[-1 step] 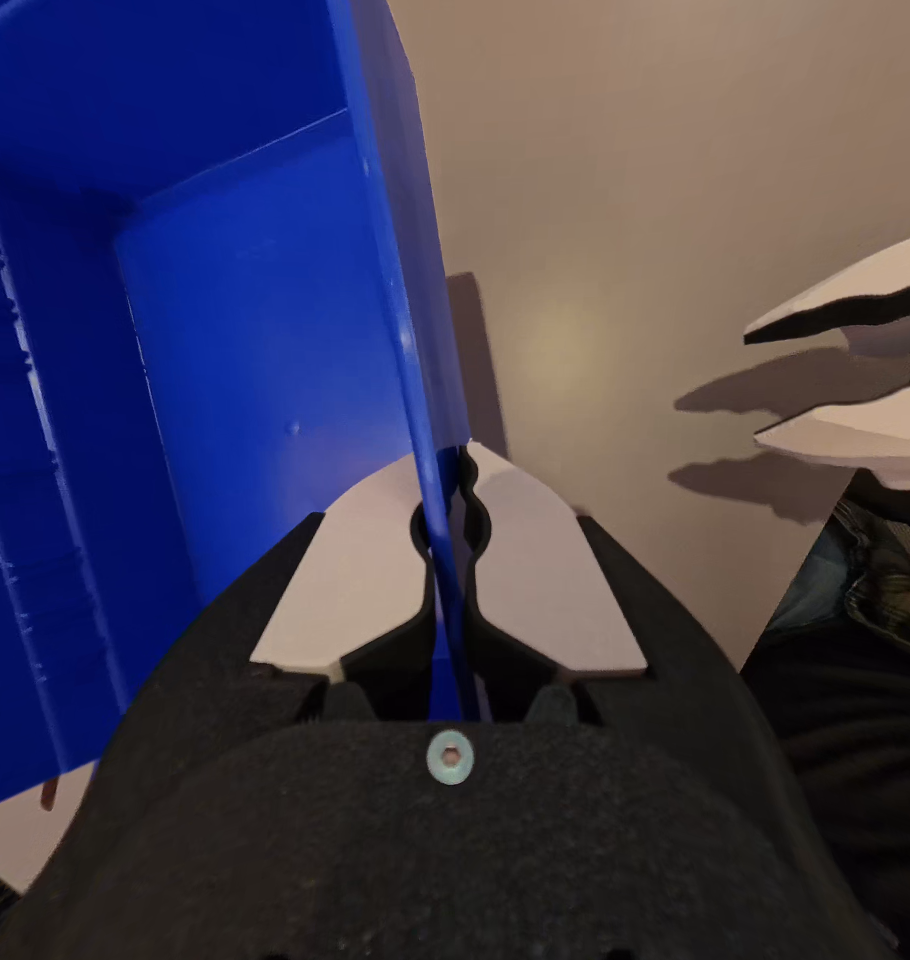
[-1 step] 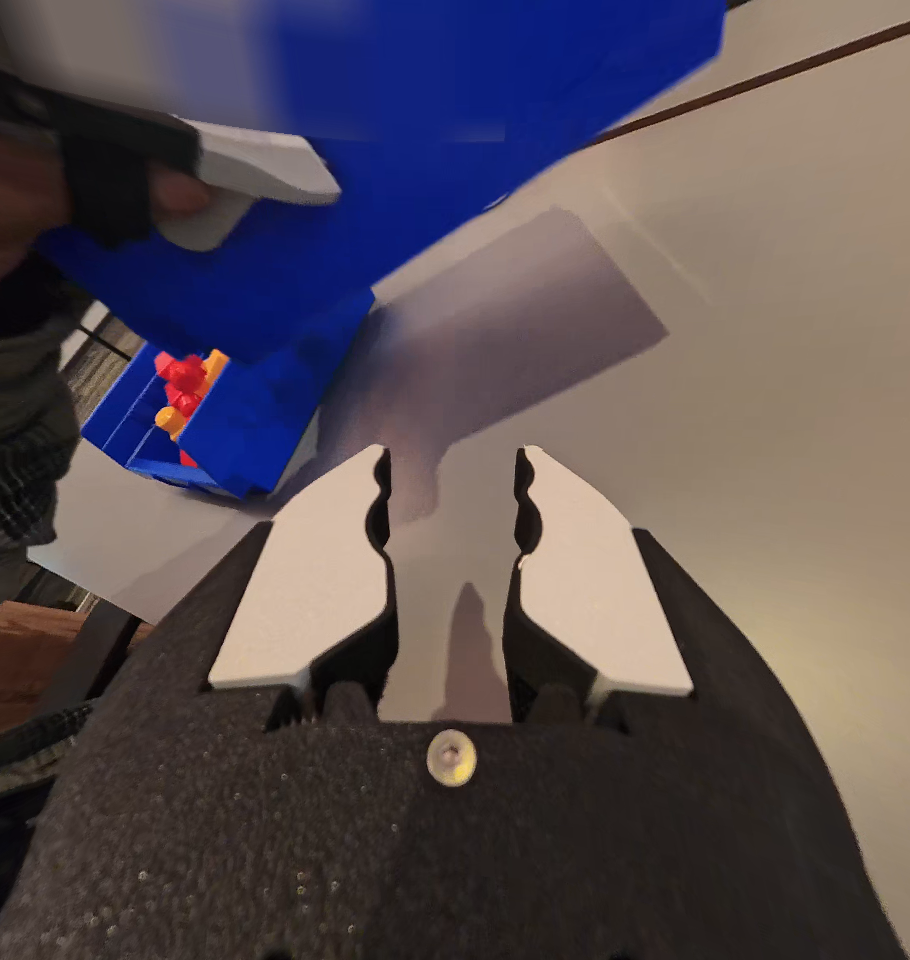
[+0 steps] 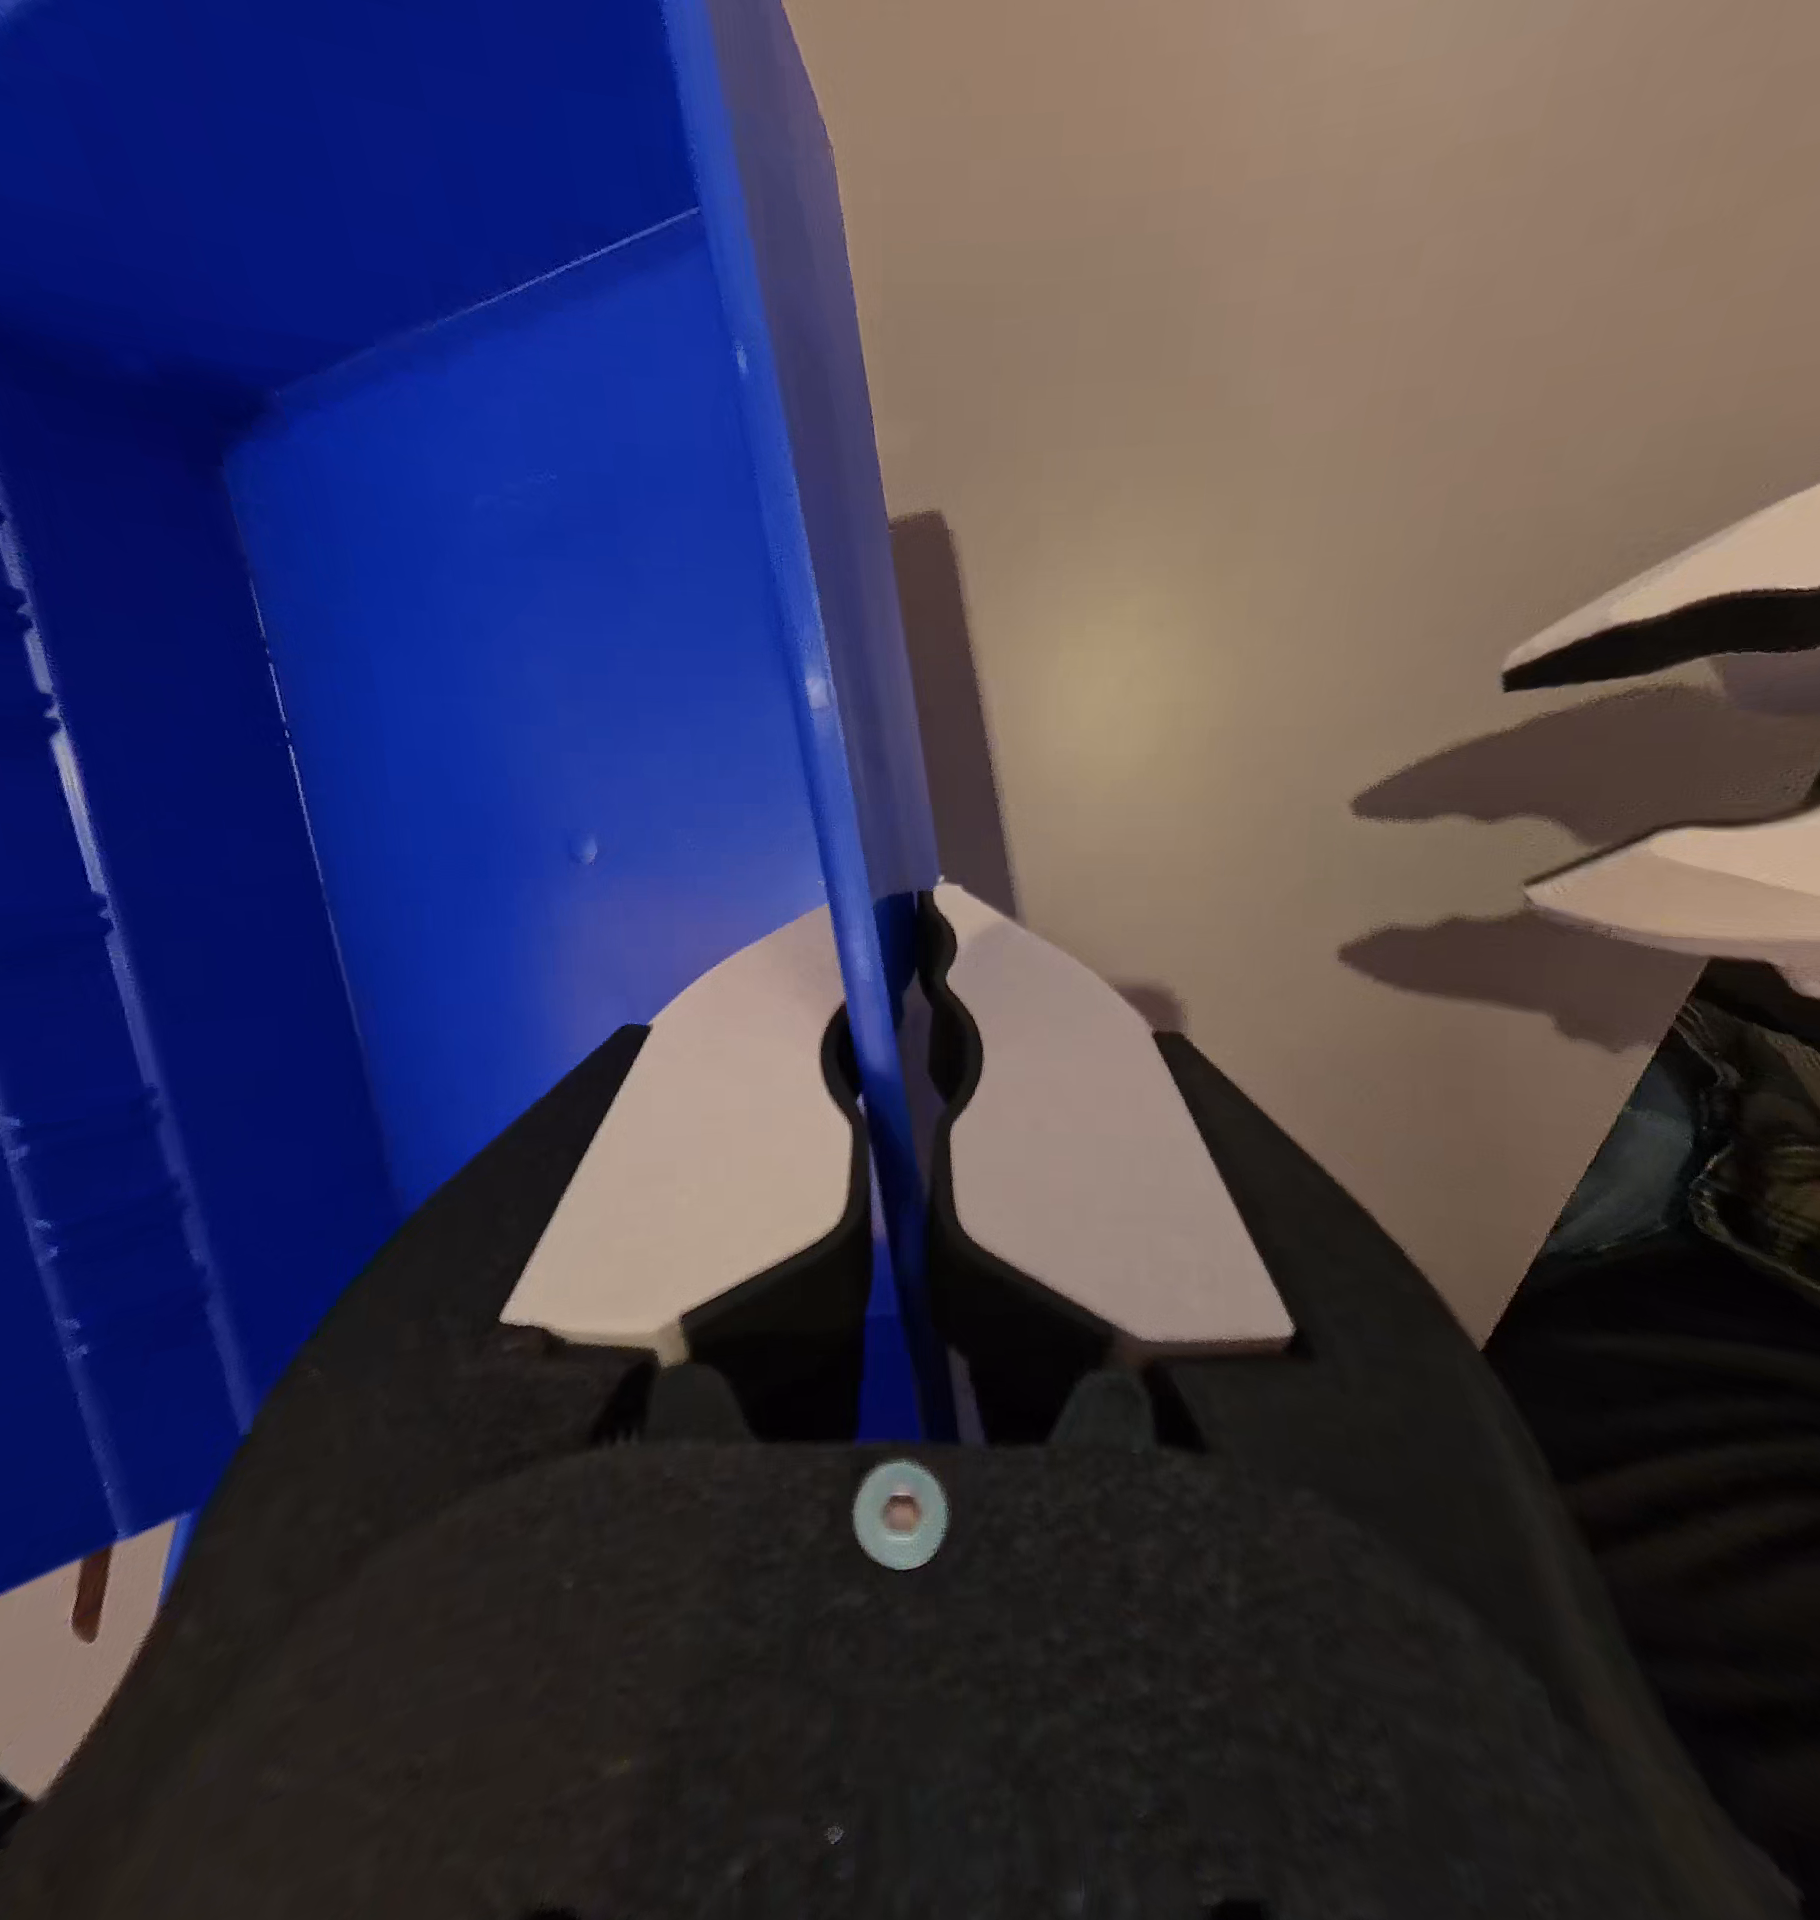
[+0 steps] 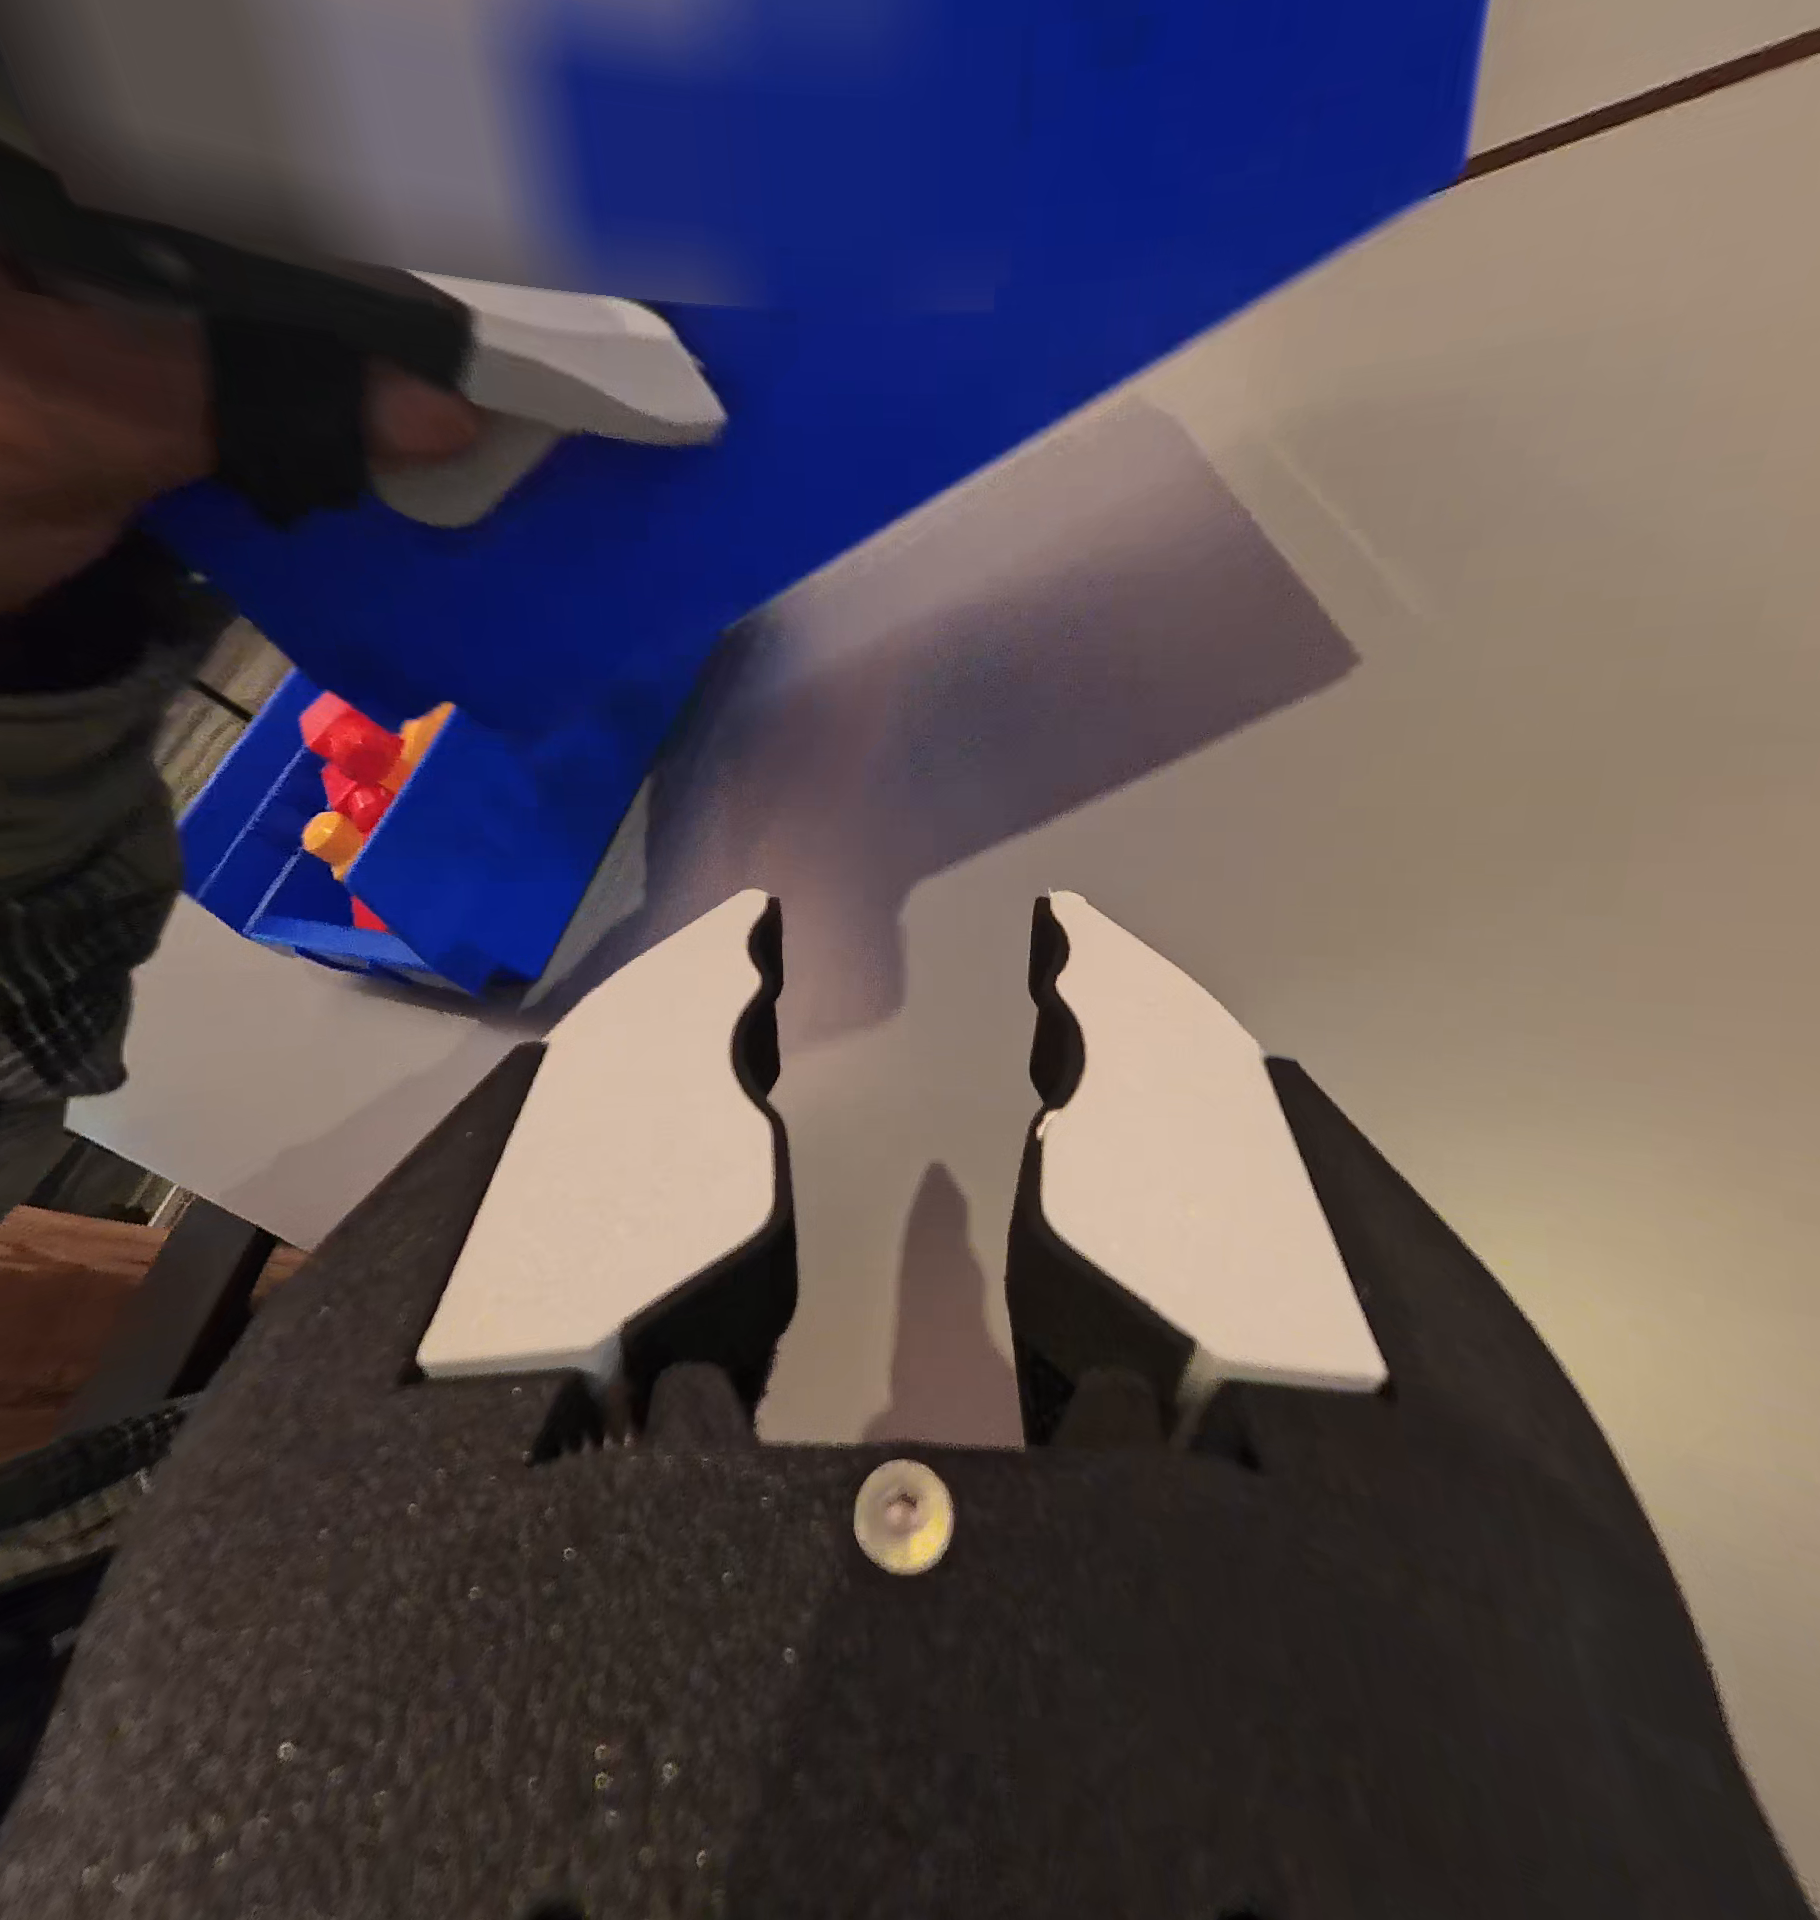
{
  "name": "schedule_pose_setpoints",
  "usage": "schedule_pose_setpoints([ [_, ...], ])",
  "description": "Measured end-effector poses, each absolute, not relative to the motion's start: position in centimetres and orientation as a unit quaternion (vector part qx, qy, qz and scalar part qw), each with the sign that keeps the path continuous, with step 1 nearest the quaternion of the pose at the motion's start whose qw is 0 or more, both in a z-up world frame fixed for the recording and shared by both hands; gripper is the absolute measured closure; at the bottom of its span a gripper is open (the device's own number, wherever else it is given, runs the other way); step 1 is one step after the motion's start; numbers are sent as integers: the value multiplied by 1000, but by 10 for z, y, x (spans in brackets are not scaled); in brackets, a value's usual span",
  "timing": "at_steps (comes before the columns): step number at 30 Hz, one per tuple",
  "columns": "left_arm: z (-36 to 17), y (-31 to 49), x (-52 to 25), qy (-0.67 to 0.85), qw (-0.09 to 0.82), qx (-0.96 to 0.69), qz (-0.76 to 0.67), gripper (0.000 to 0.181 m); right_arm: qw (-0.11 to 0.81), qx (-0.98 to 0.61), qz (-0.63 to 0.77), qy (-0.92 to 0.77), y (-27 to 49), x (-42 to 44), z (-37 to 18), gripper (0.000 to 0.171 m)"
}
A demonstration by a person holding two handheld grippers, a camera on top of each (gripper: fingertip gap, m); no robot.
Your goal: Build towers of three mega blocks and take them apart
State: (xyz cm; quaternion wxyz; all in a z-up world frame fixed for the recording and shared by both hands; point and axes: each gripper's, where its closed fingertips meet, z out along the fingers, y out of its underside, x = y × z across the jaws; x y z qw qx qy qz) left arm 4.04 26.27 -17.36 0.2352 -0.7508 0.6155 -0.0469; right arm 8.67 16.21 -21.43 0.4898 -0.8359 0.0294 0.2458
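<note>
My left gripper (image 3: pixel 911 904) is shut on the side wall of a blue bin (image 3: pixel 470 727) and holds it tilted above the table. No blocks show in the part of its inside that I see. In the right wrist view the same bin (image 4: pixel 989 312) hangs at the upper left with the left gripper (image 4: pixel 573 405) on it. Below it a second blue bin (image 4: pixel 470 883) sits at the table's left edge and holds red blocks (image 4: pixel 350 748) and orange blocks (image 4: pixel 329 836). My right gripper (image 4: pixel 906 914) is open and empty over the table.
The pale table (image 4: pixel 1405 831) stretches to the right and far side. Its near left edge runs close behind the second bin. The right gripper (image 3: pixel 1695 769) shows at the right of the left wrist view. The person's sleeve and dark clothing lie beyond the table edge. Spacing between my two grippers at the tips: around 12 cm.
</note>
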Motion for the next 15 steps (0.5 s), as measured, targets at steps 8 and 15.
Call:
schedule_pose_setpoints([
  [8, -253, 252, 79, 632, 149, -759, -44, 176, 485, -840, 237, 56, 151, 110, -225, 126],
  [15, -281, 254, 81, 635, 150, -758, -11, 176, 484, -840, 238, 63, 151, 118, -230, 125],
])
